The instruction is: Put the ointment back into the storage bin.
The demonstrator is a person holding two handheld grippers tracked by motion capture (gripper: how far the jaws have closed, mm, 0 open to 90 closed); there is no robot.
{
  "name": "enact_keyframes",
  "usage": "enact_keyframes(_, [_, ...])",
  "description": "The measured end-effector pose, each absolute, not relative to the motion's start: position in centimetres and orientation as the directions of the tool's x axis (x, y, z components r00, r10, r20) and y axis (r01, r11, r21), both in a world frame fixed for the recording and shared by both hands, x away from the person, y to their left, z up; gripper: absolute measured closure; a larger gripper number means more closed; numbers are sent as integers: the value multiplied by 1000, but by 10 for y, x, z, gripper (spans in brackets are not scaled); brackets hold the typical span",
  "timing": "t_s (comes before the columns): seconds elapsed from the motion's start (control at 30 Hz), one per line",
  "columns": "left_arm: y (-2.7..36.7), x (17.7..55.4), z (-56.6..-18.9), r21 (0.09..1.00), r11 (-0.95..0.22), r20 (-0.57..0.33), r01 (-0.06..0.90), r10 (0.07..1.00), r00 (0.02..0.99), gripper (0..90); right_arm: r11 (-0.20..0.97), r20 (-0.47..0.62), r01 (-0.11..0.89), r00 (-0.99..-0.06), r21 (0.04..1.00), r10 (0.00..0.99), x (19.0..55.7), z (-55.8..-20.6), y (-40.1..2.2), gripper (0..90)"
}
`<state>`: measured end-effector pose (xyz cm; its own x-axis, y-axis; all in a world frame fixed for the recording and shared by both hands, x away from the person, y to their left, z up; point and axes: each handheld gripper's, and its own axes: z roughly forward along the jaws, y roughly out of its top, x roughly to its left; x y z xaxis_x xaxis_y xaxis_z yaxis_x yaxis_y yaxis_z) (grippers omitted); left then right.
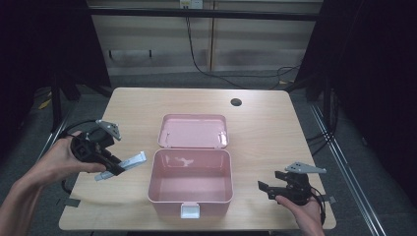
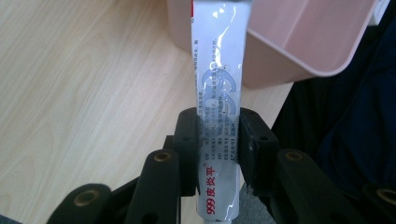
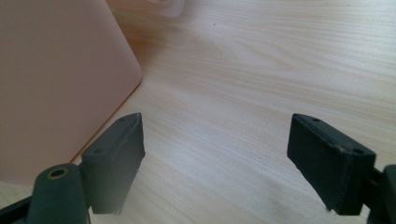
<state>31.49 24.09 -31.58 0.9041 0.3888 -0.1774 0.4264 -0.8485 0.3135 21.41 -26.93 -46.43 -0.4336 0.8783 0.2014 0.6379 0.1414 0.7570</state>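
Observation:
A pink box (image 1: 191, 196) stands open in the middle of the table, its lid (image 1: 193, 131) folded back behind it. My left gripper (image 1: 116, 168) is to the box's left, shut on a white ointment tube (image 1: 129, 162) with red print. In the left gripper view the tube (image 2: 219, 88) runs up between the jaws toward the pink box (image 2: 299, 42). My right gripper (image 1: 270, 189) hovers to the right of the box near the table's front edge, open with nothing between its fingers. In the right gripper view its jaws stand wide apart over bare wood beside the box wall (image 3: 51, 84).
The wooden table (image 1: 265, 128) has a round cable hole (image 1: 236, 102) at the back right. A white latch (image 1: 190, 211) sits on the box's front. Dark floor and cables surround the table.

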Motion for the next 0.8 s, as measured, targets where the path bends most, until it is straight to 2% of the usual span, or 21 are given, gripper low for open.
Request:
enact_keyframes(0.03, [239, 315, -315, 308, -860, -179, 407, 368, 913, 708, 141, 201, 638, -433, 757, 878, 214, -464, -269, 186])
enact_keyframes(0.4, [216, 314, -306, 325, -848, -194, 419, 374, 907, 709, 141, 203, 638, -434, 757, 878, 214, -464, -269, 185])
enact_keyframes(0.8, [187, 312, -301, 322, -876, -199, 358, 307, 931, 708, 136, 202, 636, -429, 759, 880, 214, -464, -270, 186])
